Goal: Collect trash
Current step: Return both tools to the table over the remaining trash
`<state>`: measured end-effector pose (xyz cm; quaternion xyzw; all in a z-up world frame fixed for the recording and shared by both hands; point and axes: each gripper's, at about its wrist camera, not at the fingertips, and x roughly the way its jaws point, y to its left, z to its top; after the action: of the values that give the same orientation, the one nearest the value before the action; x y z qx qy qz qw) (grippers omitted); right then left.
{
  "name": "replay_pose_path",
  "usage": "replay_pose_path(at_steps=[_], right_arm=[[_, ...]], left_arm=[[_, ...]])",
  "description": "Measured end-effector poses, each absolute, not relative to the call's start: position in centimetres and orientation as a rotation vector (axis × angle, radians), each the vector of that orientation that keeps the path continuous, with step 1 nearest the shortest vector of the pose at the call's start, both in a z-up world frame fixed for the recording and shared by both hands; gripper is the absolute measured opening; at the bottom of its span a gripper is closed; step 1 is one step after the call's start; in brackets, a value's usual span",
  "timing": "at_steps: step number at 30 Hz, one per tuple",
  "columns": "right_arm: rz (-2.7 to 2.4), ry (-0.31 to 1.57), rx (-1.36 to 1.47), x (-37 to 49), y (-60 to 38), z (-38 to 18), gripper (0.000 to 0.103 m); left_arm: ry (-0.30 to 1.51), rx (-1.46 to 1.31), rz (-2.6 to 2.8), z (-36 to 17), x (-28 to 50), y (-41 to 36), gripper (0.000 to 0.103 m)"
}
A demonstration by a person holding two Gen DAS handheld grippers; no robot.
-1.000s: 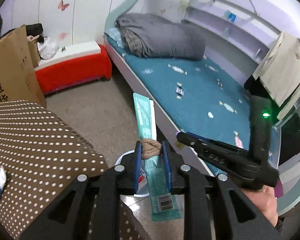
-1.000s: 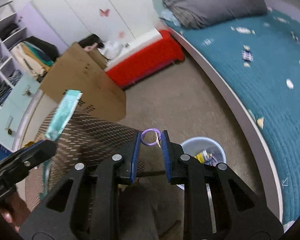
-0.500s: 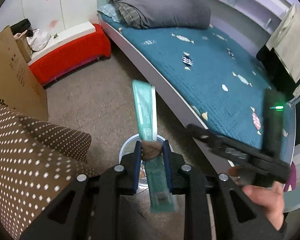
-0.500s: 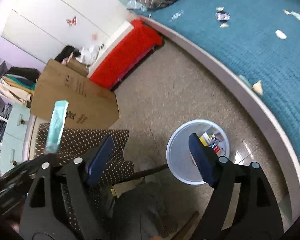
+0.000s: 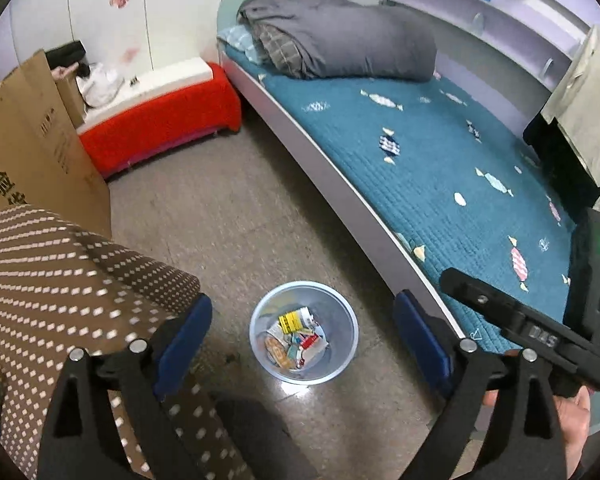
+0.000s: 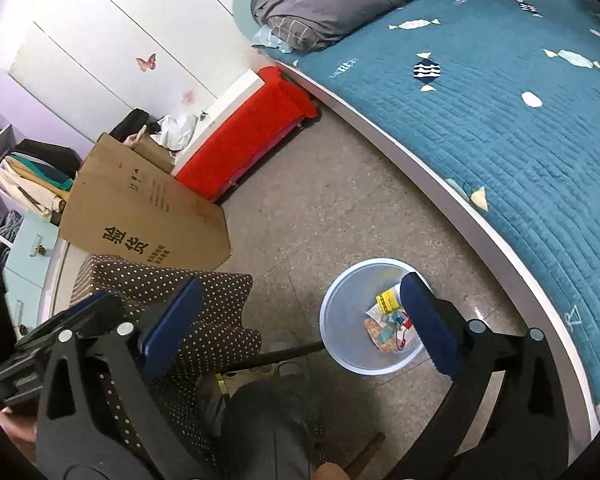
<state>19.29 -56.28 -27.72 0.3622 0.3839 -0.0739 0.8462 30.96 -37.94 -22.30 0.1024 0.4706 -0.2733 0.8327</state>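
Note:
A pale blue waste bin (image 5: 342,322) stands on the floor by the bed and holds several wrappers and packets (image 5: 296,340). My left gripper (image 5: 303,334) is open and empty, high above the bin. My right gripper (image 6: 300,320) is open and empty too, above the bin (image 6: 340,312), which lies near its right finger. The right gripper's black body (image 5: 528,334) shows at the right of the left wrist view.
A brown dotted cloth covers a table (image 5: 40,280) at left, with small items at its left edge. A cardboard box (image 6: 140,216), a red bench (image 5: 160,124), and a bed with a teal cover (image 5: 440,168) and a grey duvet (image 5: 340,36) ring the floor.
The left gripper opened and the teal packet it held is gone from it. The right gripper opened earlier and its purple ring is gone. Both now look down on the bin.

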Motion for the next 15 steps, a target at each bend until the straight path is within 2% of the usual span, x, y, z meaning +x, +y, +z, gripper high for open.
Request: replay_pose_path(at_steps=[15], right_arm=[[-0.090, 0.740, 0.606, 19.1, -49.1, -20.2, 0.097]], left_arm=[[0.851, 0.171, -0.543, -16.6, 26.9, -29.9, 0.093]])
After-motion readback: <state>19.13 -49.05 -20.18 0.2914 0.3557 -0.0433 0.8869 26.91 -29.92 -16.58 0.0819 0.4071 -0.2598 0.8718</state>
